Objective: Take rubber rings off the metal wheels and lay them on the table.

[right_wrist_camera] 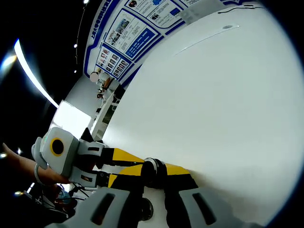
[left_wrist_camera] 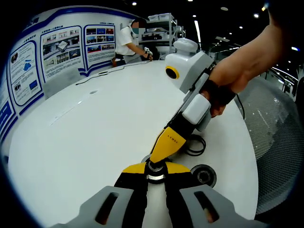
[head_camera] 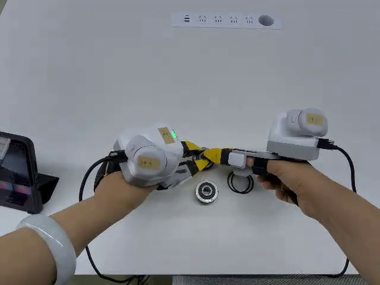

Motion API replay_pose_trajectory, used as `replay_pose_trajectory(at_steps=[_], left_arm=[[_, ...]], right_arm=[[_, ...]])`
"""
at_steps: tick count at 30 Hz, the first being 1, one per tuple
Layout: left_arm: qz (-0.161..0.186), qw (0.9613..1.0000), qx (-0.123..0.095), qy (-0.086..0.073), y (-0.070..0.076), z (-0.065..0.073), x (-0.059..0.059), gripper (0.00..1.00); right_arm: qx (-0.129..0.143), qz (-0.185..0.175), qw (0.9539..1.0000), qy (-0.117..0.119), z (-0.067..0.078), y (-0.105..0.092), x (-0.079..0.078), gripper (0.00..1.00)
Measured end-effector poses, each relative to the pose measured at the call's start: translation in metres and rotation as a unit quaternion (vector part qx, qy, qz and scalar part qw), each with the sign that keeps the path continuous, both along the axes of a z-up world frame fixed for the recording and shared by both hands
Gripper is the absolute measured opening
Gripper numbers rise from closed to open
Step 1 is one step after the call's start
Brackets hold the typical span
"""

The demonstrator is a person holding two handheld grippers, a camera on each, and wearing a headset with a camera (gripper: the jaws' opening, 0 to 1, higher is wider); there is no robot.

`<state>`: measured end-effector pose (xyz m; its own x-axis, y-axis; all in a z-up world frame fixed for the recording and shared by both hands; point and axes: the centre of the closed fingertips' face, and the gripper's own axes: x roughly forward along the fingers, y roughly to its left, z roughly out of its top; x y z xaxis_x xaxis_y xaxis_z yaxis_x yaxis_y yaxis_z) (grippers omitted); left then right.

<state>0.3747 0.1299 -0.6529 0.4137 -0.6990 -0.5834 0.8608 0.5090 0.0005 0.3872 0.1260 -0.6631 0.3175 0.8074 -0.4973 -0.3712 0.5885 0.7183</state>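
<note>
Left gripper (left_wrist_camera: 154, 172), jaws clenched on a small wheel (right_wrist_camera: 153, 167) held in the air above the table (head_camera: 178, 77). Right gripper (right_wrist_camera: 153, 175), meeting it head-on with jaws closed about the same wheel. Whether they pinch only the dark ring on its rim or the metal as well cannot be told. Just below the meeting point lie a second wheel (head_camera: 206, 191) and, beside it under the right gripper, the loose rings (head_camera: 240, 183). Whether the second wheel carries a ring is unclear. Farther out are a tablet (head_camera: 18, 172) at the left edge and a power strip (head_camera: 225, 21) at the far side. Likely hazards:

1. If the right jaws hold metal instead of rubber, pulling the grippers apart would probably drag the wheel out of the left grip and drop it on the parts below.
2. A stretched ring that comes free suddenly may snap off the jaws and fly, landing away from the other rings or off the table.
3. The yellow tips are crowded on one small part, so a slight twist of either hand could make one jaw slip and release the wheel.
4. A dropped wheel could roll toward the near edge.
</note>
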Motion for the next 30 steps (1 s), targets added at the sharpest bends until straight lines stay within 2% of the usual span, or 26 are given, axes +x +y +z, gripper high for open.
replay_pose_trajectory(at_steps=[9,19,27,30], left_arm=[[0.001,1.0,0.002,0.0,0.0,0.0,0.0,0.13],[0.001,1.0,0.001,0.0,0.0,-0.001,0.0,0.13],[0.001,1.0,0.001,0.0,0.0,-0.001,0.0,0.13],[0.001,1.0,0.001,0.0,0.0,-0.001,0.0,0.13]], right_arm=[[0.002,0.006,1.0,0.005,0.0,-0.004,-0.01,0.17],[0.022,-0.007,0.9995,0.02,0.003,-0.008,-0.016,0.15],[0.005,-0.012,0.9998,0.017,0.002,-0.009,-0.018,0.09],[0.006,-0.01,0.9998,0.018,0.003,-0.008,-0.019,0.08]])
